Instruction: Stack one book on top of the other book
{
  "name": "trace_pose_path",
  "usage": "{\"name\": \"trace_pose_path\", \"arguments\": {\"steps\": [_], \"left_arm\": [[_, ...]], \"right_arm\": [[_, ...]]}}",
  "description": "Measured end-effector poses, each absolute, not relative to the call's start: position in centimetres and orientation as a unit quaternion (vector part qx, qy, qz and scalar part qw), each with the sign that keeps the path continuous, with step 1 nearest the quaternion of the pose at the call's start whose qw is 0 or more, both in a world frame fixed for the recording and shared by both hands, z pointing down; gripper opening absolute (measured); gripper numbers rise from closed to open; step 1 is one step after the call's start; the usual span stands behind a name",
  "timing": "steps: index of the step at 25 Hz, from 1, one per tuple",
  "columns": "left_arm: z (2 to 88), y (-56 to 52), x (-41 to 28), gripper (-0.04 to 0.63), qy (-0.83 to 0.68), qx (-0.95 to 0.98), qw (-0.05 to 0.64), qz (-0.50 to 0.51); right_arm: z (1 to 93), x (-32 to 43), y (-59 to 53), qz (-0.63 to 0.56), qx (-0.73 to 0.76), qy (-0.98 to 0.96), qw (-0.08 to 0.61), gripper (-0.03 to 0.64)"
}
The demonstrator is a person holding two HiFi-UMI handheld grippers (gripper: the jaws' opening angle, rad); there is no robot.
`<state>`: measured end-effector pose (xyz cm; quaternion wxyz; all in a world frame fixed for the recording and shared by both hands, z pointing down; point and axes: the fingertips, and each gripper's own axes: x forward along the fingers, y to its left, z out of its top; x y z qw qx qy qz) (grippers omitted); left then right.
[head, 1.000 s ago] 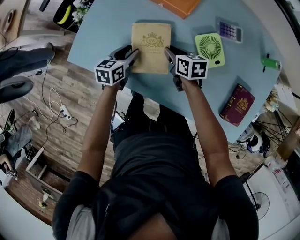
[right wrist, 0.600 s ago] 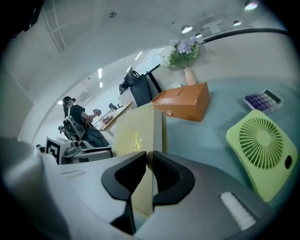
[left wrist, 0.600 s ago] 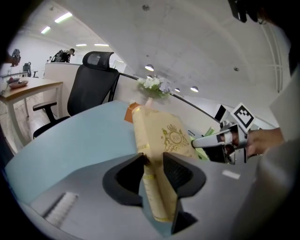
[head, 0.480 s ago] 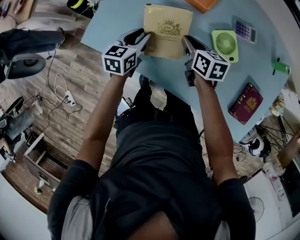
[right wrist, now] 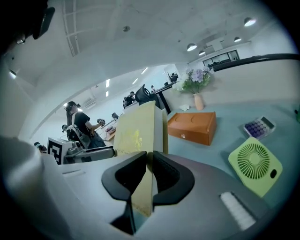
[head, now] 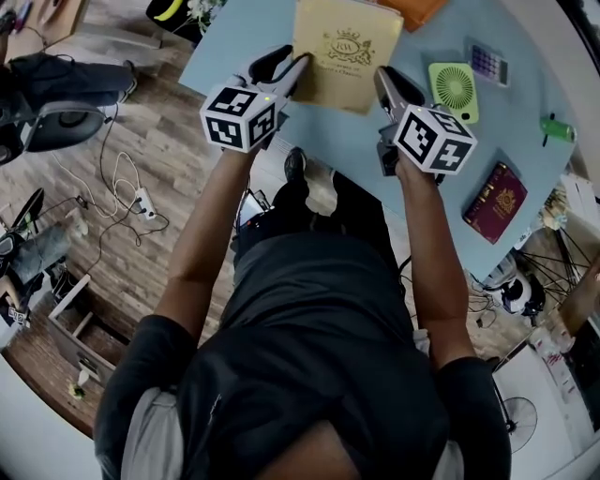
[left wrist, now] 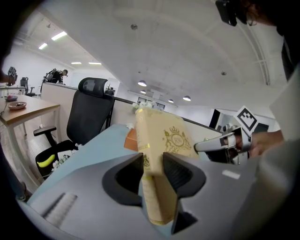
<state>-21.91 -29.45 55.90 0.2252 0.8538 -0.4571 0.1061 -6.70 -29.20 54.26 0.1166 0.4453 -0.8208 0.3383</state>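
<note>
Left gripper (head: 286,70) clenched on the left edge of the tan book (head: 347,52); in the left gripper view both jaws press the cover and spine edge flat between them. Right gripper (head: 389,86) likewise clamped on the opposite edge, the jaws nearly together on the thin side of the book. Tan book hangs between the two grippers, gold crest up, and looks to be lifted clear of the blue surface (head: 352,141) at its far side. Orange book (head: 417,9), thick and box-like, lies just beyond the tan book's far corner. Maroon book (head: 497,202) sits well apart near the right edge of the surface; green fan (head: 454,91) and calculator (head: 488,64) lie between. Step in hand, as I judge it: carrying, with the placing not yet done. Orange book seems the likelier base, being nearest, though I cannot be sure. Next move calls for bringing the tan book level over the chosen book, squaring the edges, lowering until it rests, then opening both grippers together so it does not skew.
</note>
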Motion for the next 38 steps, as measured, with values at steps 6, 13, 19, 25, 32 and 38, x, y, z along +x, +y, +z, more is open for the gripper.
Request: {"name": "trace_pose_path", "arguments": {"steps": [6,13,19,25,32,38], "left_arm": [[51.6,-29.0,-22.2,0.184,-0.446,0.87,0.19,0.086],[48.0,-27.2,-20.6,0.184,-0.42,0.891,0.156,0.072],[45.6,-26.1,-18.4,0.184,-0.382,0.912,0.134,0.064],[43.7,-25.6,-16.0,0.185,-0.336,0.933,0.116,0.059],[42.0,-23.2,-8.8,0.184,-0.286,0.951,0.1,0.063],[41.8,-23.3,-8.7,0.184,-0.255,0.96,0.098,0.064]], "right_arm": [[50.1,-7.0,-28.2,0.312,0.463,-0.824,0.092,0.044],[46.5,-5.3,-25.8,0.282,0.492,-0.821,0.066,0.044],[44.0,-3.4,-23.5,0.259,0.529,-0.807,0.041,0.044],[42.2,-1.2,-21.6,0.243,0.568,-0.786,0.022,0.044],[40.1,5.5,-17.8,0.229,0.605,-0.762,0.005,0.044],[39.6,5.3,-17.3,0.22,0.63,-0.744,0.001,0.044]]}}
